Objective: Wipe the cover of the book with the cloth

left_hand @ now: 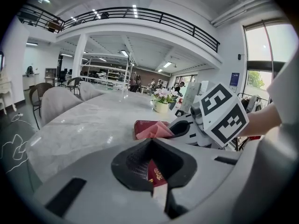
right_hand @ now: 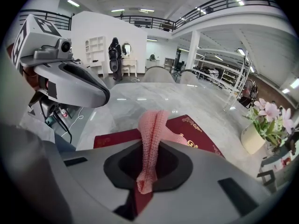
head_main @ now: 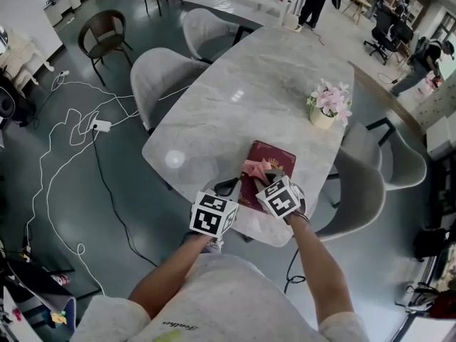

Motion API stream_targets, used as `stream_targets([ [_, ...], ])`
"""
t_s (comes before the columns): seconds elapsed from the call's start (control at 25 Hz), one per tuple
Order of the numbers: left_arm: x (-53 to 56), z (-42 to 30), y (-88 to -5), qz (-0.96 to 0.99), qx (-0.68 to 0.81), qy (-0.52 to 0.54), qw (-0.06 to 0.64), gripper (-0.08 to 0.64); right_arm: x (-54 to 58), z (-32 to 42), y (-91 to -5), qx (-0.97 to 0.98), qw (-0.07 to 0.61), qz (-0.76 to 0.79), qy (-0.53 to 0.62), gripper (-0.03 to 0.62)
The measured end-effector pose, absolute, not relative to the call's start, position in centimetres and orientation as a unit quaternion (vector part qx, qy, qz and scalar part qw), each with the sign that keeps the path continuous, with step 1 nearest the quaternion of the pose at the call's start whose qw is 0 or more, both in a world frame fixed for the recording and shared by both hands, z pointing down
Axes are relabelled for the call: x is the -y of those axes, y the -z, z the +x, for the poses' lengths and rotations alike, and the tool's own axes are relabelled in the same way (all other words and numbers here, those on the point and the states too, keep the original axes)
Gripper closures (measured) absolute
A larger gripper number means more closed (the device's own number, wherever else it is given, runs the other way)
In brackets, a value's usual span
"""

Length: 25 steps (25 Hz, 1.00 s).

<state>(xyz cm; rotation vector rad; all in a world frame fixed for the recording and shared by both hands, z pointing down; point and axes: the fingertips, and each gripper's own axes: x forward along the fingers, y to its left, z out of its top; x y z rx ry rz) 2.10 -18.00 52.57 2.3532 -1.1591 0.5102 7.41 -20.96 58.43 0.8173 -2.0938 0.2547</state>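
A dark red book (head_main: 274,155) with gold print lies on the marble table (head_main: 242,98) close to its near edge. A pink knitted cloth (head_main: 254,167) rests bunched on the cover's near part. My right gripper (head_main: 266,178) is shut on the cloth (right_hand: 153,125), which runs up between the jaws, with the book (right_hand: 198,129) just beneath. My left gripper (head_main: 231,187) is at the book's near left edge. In the left gripper view my left gripper (left_hand: 156,172) is shut on a red, gold-printed piece of the book. The cloth (left_hand: 154,130) and the right gripper (left_hand: 184,127) show beyond it.
A pot of pink flowers (head_main: 326,109) stands at the table's right edge. Grey chairs (head_main: 164,77) line both long sides of the table. White cables (head_main: 68,130) trail over the floor at left. A person (head_main: 313,2) stands far behind.
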Motion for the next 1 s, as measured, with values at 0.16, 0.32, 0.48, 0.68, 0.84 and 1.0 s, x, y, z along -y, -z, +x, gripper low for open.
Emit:
stream_targets([
  [0.16,17.3,2.0,-52.5,0.853,0.428,-0.185,0.233,0.554,20.0,7.2,-58.4,0.841,0.426,0.319,-0.101,0.574],
  [0.32,16.5,1.8,-52.3,0.851,0.434,-0.183,0.233,0.554,18.9,6.9,-58.4,0.844,0.426,0.311,-0.1,0.574],
  [0.48,15.8,1.7,-52.3,0.848,0.44,-0.182,0.234,0.554,18.0,6.7,-58.3,0.847,0.426,0.304,-0.097,0.574],
  [0.68,14.9,1.5,-52.2,0.843,0.448,-0.181,0.236,0.554,16.7,6.5,-58.3,0.851,0.427,0.292,-0.095,0.574],
  [0.84,14.2,1.4,-52.2,0.84,0.454,-0.179,0.236,0.554,15.7,6.2,-58.3,0.855,0.427,0.28,-0.094,0.574],
  [1.0,13.6,1.1,-52.2,0.837,0.46,-0.177,0.236,0.554,14.5,5.8,-58.3,0.858,0.429,0.267,-0.092,0.574],
])
